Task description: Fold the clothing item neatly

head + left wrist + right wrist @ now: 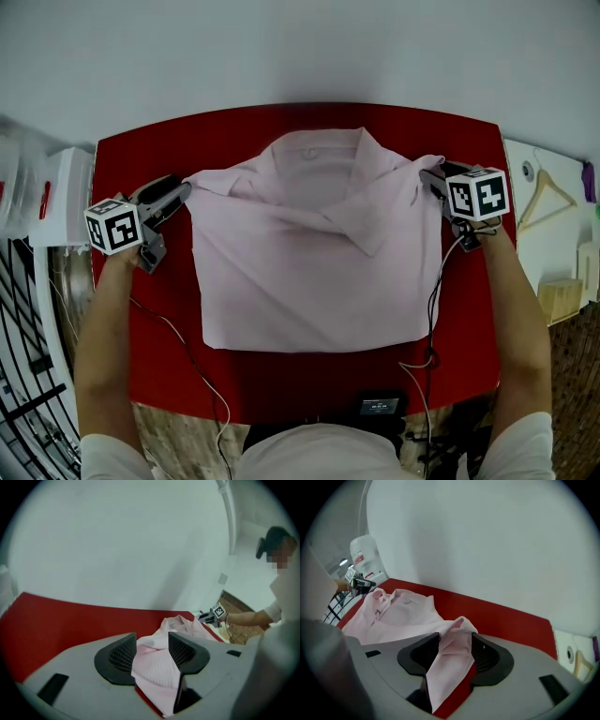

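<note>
Near the counter's (281, 380) left edge, the left hand-held gripper (180, 195) is held with jaws apart, and a corner of the pink shirt (309, 272) lies loose between them. The shirt is spread mid-counter with its collar toward the far edge. Its top edge is stretched left to right. At the right edge, the right hand-held gripper (431, 178) is likewise parted around the opposite corner.
</note>
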